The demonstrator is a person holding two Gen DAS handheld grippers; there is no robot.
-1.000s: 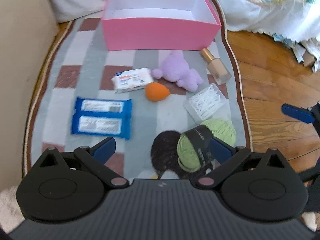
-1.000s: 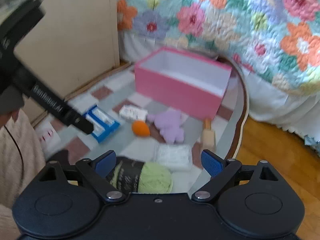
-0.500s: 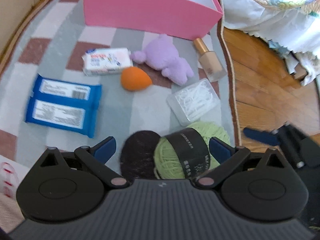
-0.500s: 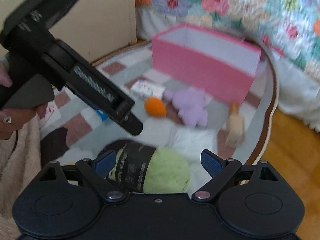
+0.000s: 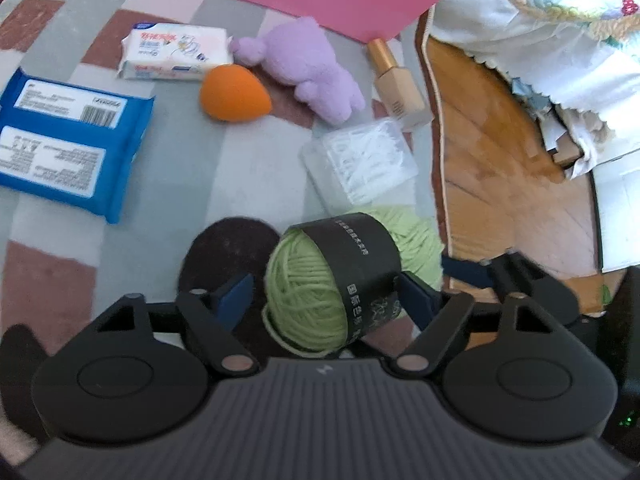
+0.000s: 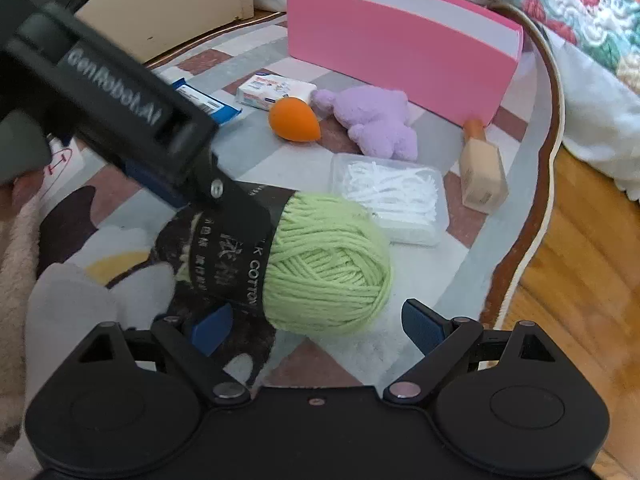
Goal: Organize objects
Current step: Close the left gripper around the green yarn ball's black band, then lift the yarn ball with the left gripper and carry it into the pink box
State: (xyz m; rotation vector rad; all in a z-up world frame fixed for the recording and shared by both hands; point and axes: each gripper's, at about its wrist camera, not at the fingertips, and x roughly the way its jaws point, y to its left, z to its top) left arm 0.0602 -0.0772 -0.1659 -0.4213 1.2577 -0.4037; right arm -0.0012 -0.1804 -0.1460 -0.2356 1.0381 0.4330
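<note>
Straddling green yarn (image 5: 316, 296) – left gripper (image 5: 324, 296) spread | right gripper (image 6: 316, 324) spread | band reads "COTTON" – arm "GenRobot.AI"

Yarn ball (image 6: 320, 264) on rug (image 6: 264, 156), nearest the right wrist camera. Cotton swab box (image 6: 390, 198) just behind it. Foundation bottle (image 6: 480, 168) right of swab box, cap end toward storage box (image 6: 400, 48). Plush toy (image 6: 376, 122) behind swab box, in front of storage box. Makeup sponge (image 6: 294, 119) left of plush. Tissue pack (image 6: 274, 90) behind sponge. Wipes pack (image 5: 68, 136) farthest left. Wood floor (image 6: 580, 260) right of rug.
</note>
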